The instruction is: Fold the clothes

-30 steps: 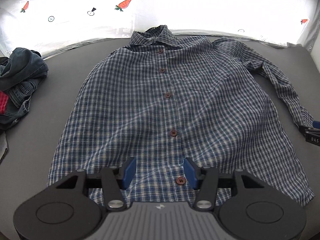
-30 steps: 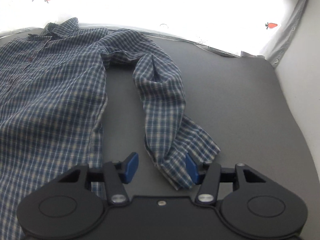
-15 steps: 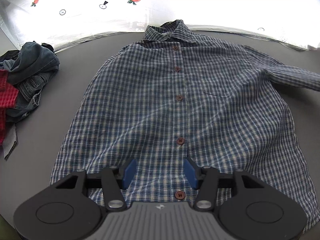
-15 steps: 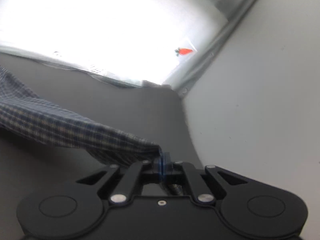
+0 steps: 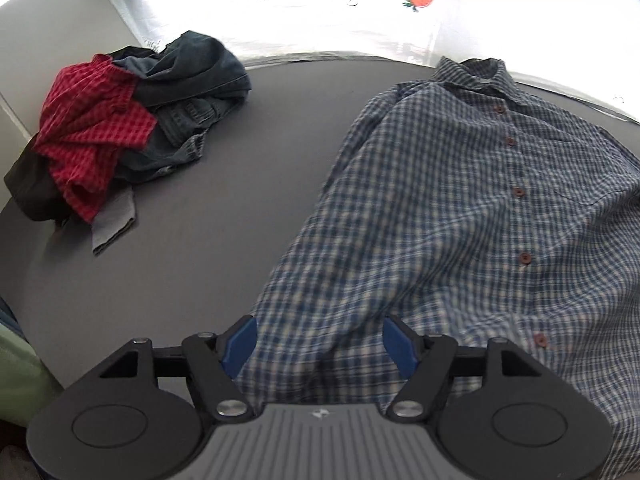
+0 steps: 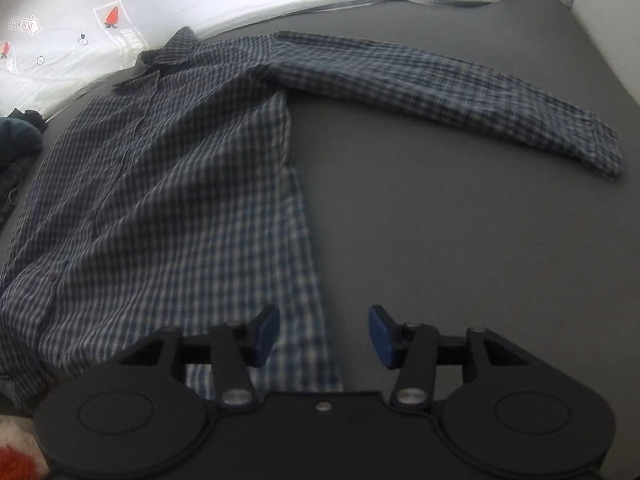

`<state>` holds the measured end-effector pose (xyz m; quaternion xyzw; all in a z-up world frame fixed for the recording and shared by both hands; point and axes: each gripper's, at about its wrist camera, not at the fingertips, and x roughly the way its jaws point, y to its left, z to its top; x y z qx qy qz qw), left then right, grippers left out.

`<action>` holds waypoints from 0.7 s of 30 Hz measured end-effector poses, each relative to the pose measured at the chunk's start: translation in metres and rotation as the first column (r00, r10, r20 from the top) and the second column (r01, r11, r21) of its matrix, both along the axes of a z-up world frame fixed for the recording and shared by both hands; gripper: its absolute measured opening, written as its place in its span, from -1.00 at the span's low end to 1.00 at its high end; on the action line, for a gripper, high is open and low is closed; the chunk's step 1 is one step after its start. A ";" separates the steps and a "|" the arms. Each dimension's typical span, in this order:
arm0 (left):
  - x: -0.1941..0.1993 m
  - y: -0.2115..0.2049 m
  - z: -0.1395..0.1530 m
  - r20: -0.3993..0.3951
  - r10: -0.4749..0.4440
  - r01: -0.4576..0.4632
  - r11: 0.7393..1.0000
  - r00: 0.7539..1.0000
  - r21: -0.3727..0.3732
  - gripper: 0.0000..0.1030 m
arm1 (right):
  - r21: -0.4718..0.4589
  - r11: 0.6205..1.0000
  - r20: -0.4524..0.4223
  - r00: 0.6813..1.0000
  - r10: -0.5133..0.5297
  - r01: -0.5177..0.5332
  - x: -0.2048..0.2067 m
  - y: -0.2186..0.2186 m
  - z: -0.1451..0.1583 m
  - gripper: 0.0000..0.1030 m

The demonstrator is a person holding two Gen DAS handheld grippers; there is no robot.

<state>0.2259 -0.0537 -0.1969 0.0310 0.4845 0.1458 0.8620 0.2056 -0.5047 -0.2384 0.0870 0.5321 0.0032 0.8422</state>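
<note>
Both tongs are open and empty: your left tongs (image 5: 319, 342) over the shirt's (image 5: 460, 216) hem corner, your right tongs (image 6: 323, 334) over the opposite hem edge. Risks: the sleeve (image 6: 448, 82) reaches toward the table's (image 6: 460, 220) right edge, so a careless fold could drag it off; pinching a single layer would skew the fold. The shirt lies face up, buttoned, mid-table, collar toward the far edge, lightly rippled, blue plaid. A clothes pile (image 5: 124, 132) sits at the far-left corner.
</note>
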 end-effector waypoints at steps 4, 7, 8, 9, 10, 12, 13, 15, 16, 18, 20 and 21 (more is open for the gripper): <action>-0.024 0.035 -0.018 -0.062 0.005 -0.004 1.000 0.998 0.008 0.62 | -0.057 0.996 -0.059 0.996 -0.067 0.063 -0.020 0.022 -0.022 0.06; -0.039 0.053 -0.038 -0.110 0.023 -0.027 0.999 0.994 -0.034 0.62 | -0.091 0.989 -0.040 0.992 -0.122 0.118 -0.024 0.027 -0.027 -0.20; -0.041 0.058 -0.043 -0.120 0.029 -0.037 0.998 0.992 -0.059 0.60 | -0.088 0.987 -0.034 0.990 -0.138 0.134 -0.025 0.027 -0.025 -0.90; -0.044 0.062 -0.049 -0.131 0.035 -0.047 0.995 0.991 -0.085 0.49 | -0.086 0.985 -0.028 0.988 -0.154 0.151 -0.025 0.027 -0.024 -0.95; -0.046 0.065 -0.053 -0.137 0.034 -0.048 0.993 0.990 -0.105 0.38 | -0.062 0.981 -0.006 0.983 -0.182 0.181 -0.028 0.025 -0.015 -0.95; -0.052 0.067 -0.054 -0.137 0.005 -0.021 0.993 0.991 -0.120 -0.05 | -0.089 0.974 0.043 0.977 -0.207 0.210 -0.037 0.025 0.006 -0.95; -0.055 0.067 -0.053 -0.133 -0.007 -0.010 0.992 0.991 -0.126 -0.17 | -0.119 0.968 0.068 0.975 -0.213 0.220 -0.042 0.026 0.017 -0.96; -0.059 0.070 -0.050 -0.120 -0.003 -0.017 0.986 0.993 -0.163 -0.62 | -0.173 0.948 0.109 0.962 -0.250 0.266 -0.057 0.022 0.043 -0.96; -0.060 0.072 -0.048 -0.115 0.000 -0.022 0.982 0.993 -0.190 -0.67 | -0.188 0.938 0.125 0.955 -0.270 0.290 -0.065 0.019 0.055 -0.96; -0.064 0.075 -0.045 -0.110 -0.011 -0.018 0.967 0.994 -0.255 -0.72 | -0.222 0.922 0.140 0.946 -0.293 0.318 -0.079 0.010 0.069 -0.96; -0.066 0.070 -0.044 -0.119 -0.049 0.014 0.962 0.992 -0.274 -0.72 | -0.302 0.895 0.130 0.944 -0.303 0.329 -0.085 0.007 0.067 -0.96; -0.067 0.067 -0.044 -0.126 -0.071 0.034 0.962 0.989 -0.272 -0.72 | -0.342 0.879 0.124 0.943 -0.309 0.333 -0.088 0.006 0.066 -0.96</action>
